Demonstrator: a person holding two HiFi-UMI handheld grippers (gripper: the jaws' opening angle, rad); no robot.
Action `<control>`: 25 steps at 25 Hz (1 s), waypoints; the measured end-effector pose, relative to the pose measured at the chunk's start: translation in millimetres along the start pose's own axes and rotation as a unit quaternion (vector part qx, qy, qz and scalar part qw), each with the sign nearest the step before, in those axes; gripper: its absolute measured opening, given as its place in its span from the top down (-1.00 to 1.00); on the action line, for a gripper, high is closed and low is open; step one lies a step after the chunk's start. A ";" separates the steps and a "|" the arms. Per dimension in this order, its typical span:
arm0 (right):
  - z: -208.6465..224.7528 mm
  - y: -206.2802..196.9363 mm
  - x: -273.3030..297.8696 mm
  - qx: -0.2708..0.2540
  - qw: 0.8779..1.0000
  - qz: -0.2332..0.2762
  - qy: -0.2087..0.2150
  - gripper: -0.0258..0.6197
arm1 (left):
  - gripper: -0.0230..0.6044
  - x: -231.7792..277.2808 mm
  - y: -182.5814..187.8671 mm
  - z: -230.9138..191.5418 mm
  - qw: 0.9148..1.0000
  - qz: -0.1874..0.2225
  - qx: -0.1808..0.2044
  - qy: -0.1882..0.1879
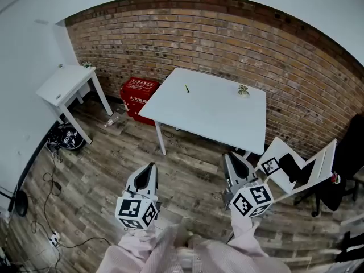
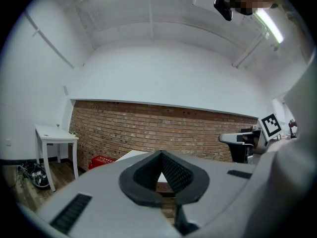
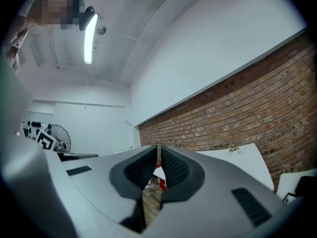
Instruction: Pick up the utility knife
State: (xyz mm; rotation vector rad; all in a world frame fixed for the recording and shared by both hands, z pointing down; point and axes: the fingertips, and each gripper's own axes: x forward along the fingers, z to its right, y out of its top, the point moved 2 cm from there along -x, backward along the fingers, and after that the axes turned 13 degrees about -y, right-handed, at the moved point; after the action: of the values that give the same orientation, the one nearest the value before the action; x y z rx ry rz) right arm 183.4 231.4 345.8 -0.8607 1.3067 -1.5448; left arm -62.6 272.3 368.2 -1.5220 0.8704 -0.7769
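Note:
On the white table (image 1: pixel 216 115) by the brick wall lies a small dark thin object (image 1: pixel 186 89), apparently the utility knife, near the far edge. Both grippers hover over the wooden floor, well short of the table and pointing toward it. My left gripper (image 1: pixel 151 166) (image 2: pixel 160 153) has its jaws together with nothing between them. My right gripper (image 1: pixel 229 156) (image 3: pixel 158 147) is also shut and empty, with only a hairline slit between its pads. In the right gripper view the table (image 3: pixel 237 160) stretches to the right; the knife does not show there.
A small greenish item (image 1: pixel 243 90) sits on the table's far right. A red crate (image 1: pixel 138 95) stands left of the table by the wall. A small white side table (image 1: pixel 65 84) and cables (image 1: pixel 63 138) lie at left. White boards (image 1: pixel 296 166) and a black chair (image 1: pixel 344 164) stand at right.

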 end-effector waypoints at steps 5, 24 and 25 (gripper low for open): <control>2.6 -6.9 8.6 -0.004 1.000 -0.010 0.014 0.79 | 0.95 4.9 0.2 -3.3 1.000 0.002 -0.001 0.006; 41.0 -19.4 71.4 -0.025 0.999 -0.028 -0.029 0.49 | 0.95 65.5 -3.0 -40.3 1.000 0.000 -0.013 0.007; 43.5 -20.6 77.8 -0.023 0.999 -0.030 -0.032 0.49 | 0.95 71.1 -3.4 -45.2 1.000 -0.002 -0.013 0.007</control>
State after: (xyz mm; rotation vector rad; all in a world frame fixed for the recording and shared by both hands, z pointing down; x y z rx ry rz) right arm 192.4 144.0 371.1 -0.9779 1.2867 -1.5255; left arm -65.1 188.5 377.3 -1.5437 0.8913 -0.7814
